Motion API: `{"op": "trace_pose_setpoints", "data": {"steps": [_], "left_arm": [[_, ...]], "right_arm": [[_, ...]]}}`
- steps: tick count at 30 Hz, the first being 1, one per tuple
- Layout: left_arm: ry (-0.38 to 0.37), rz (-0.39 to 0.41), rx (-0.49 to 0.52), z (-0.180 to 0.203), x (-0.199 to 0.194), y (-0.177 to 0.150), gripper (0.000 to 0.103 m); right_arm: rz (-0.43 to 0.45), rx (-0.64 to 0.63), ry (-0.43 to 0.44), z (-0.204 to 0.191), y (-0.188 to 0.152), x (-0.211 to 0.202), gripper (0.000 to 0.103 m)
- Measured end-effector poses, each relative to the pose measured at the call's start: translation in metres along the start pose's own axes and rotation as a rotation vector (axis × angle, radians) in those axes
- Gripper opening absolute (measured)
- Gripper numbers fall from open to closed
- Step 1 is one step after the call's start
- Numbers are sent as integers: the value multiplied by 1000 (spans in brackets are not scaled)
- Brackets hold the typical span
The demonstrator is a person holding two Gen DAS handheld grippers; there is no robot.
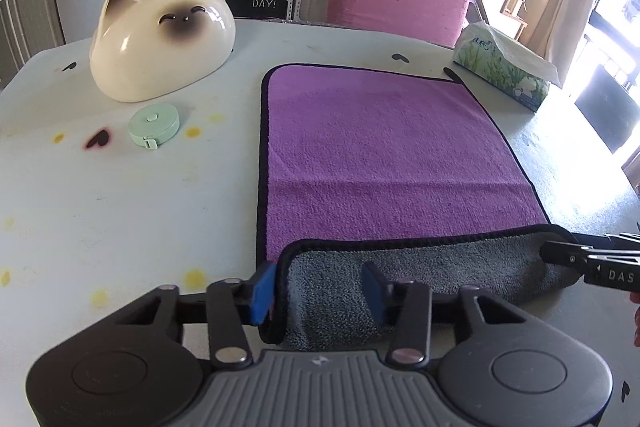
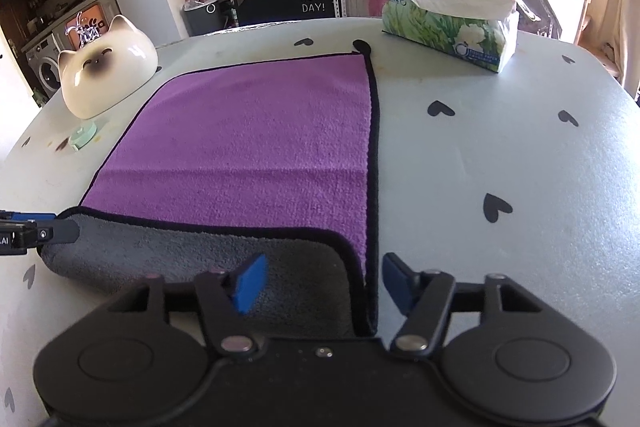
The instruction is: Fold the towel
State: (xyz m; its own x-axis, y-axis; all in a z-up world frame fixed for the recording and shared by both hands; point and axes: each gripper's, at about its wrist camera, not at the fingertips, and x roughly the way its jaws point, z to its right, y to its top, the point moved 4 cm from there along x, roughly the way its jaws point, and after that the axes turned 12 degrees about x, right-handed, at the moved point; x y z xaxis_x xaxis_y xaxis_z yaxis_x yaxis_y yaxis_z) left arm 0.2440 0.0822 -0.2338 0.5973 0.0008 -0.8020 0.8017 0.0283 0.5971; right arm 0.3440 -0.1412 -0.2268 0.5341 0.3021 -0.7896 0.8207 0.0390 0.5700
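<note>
left hand-held gripper (image 1: pixel 320 293) wide | right hand-held gripper (image 2: pixel 324 283) wide | towel (image 1: pixel 384 155) flat, long axis away, near edge folded back

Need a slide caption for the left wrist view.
Left gripper, jaws open, straddles the turned-up grey near corner of the purple towel; cat-shaped ceramic, mint tape measure and tissue box nearby.

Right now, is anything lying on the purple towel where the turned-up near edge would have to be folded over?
Nothing visible: the purple towel is bare. The cat-shaped jar, tape measure and tissue pack sit beside it.
</note>
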Motion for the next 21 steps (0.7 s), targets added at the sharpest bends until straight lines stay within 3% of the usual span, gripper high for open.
{"op": "trace_pose_setpoints", "data": {"steps": [4,8,16,19,21], "left_arm": [[-3,-4,-15,-4,0,-1,34],[3,-1,-27,-6,-2,-2,26],[1,-34,-57,-9,1,-6,24],[-1,-32,-50,-9,1,-7,8],[19,-28,-43,-9,0,-7,5]], "right_arm": [[-6,-9,6,-1,0,0,49],[-22,-27,-4,-2,-1,3,32],[-40,-36,-4,-4,-3,2,17],[-43,-51,-2,-6,-3,2,9],[-38,-61,-8,-6,-3,2,5]]}}
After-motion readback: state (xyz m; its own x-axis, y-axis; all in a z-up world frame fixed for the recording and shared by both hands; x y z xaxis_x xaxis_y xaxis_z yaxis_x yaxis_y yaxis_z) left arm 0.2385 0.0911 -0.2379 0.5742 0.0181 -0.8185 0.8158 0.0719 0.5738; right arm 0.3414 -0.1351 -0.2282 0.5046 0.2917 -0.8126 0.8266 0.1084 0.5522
